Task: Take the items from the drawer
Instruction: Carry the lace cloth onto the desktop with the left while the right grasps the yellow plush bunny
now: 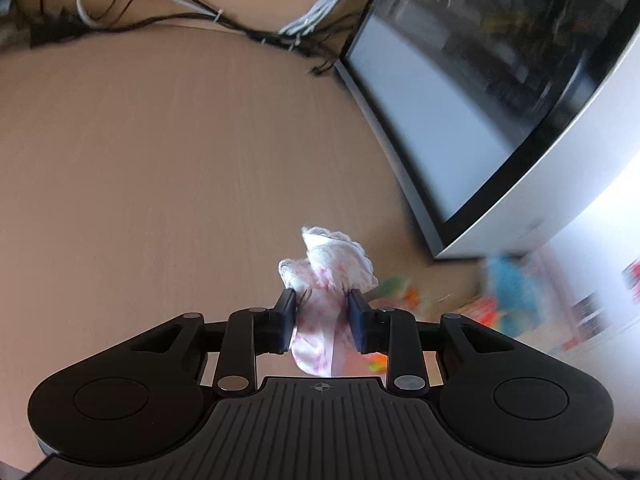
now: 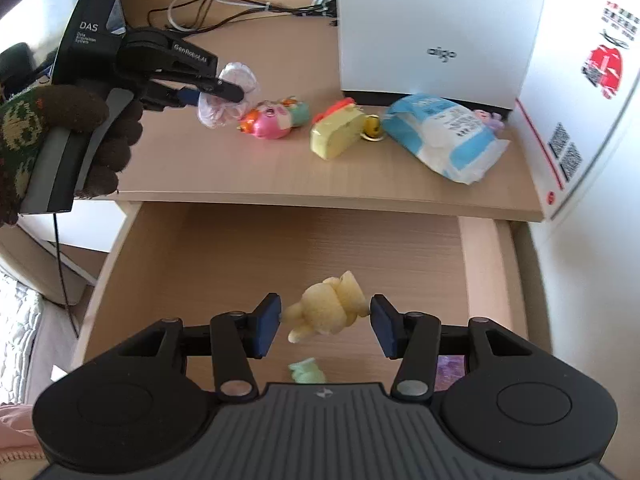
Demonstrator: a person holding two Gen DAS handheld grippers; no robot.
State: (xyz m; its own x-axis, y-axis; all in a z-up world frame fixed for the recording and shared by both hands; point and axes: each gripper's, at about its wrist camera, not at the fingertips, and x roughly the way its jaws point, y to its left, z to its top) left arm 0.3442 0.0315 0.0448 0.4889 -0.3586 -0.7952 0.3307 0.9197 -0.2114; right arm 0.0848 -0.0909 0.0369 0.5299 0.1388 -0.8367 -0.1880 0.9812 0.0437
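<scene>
The left gripper stands released around a pink-and-white cloth above the counter, while the right gripper clasps a yellow plush toy over the open drawer, due for the counter next.

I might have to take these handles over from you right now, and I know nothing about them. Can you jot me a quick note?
Left gripper: over the desktop, jaws loosened, pink-white cloth between them.
Right gripper: above the open drawer, closed on the yellow plush.
Done: pink toy, yellow block and blue-white bag lie on the desktop.
Left: set down both items, then fetch the green item in the drawer.
</scene>
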